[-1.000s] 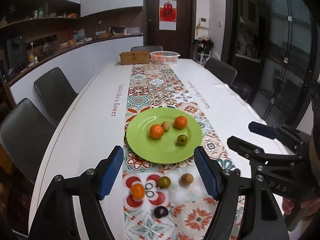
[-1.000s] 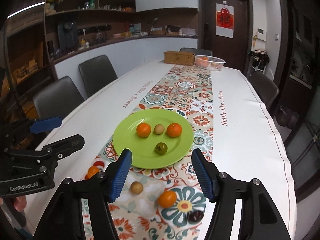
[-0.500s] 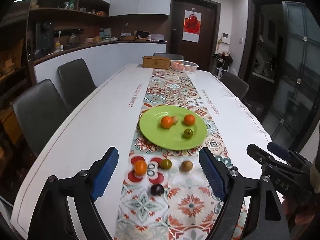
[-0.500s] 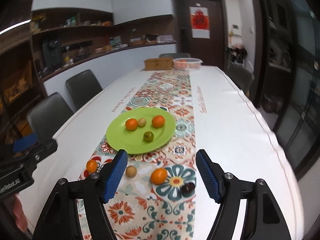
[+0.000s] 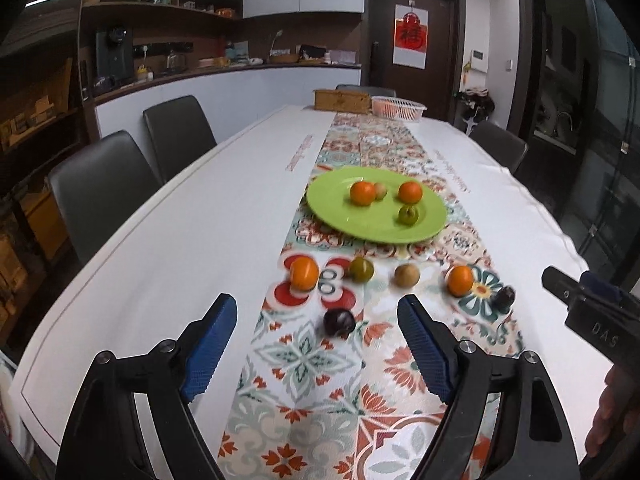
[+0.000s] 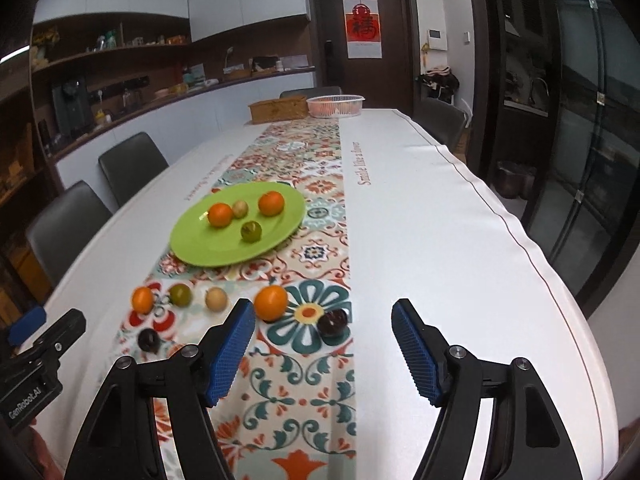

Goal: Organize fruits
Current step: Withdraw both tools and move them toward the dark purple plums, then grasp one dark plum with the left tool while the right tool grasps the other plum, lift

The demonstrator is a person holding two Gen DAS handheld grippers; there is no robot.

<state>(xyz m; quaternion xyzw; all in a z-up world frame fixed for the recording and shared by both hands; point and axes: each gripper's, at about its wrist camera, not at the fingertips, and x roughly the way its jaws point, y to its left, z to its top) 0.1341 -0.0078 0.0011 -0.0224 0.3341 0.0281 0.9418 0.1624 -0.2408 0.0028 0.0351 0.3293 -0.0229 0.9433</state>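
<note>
green plate (image 5: 340, 216) on the desk (image 5: 192, 240) holds four fruits; six more lie loose on the runner (image 5: 320, 360) in front of it. both the left tool (image 5: 316, 344) and right tool (image 6: 323, 348) hover spread wide, grasping nothing. sorting looks part done; next likely calls for lowering one tool around a nearby fruit, perhaps the dark plum (image 5: 339, 322).

Glossy smooth green plate (image 5: 340, 216), matt printed cloth runner (image 5: 304, 360), ribbed blue claw pads (image 6: 232, 354), woven box (image 5: 341, 101)
</note>
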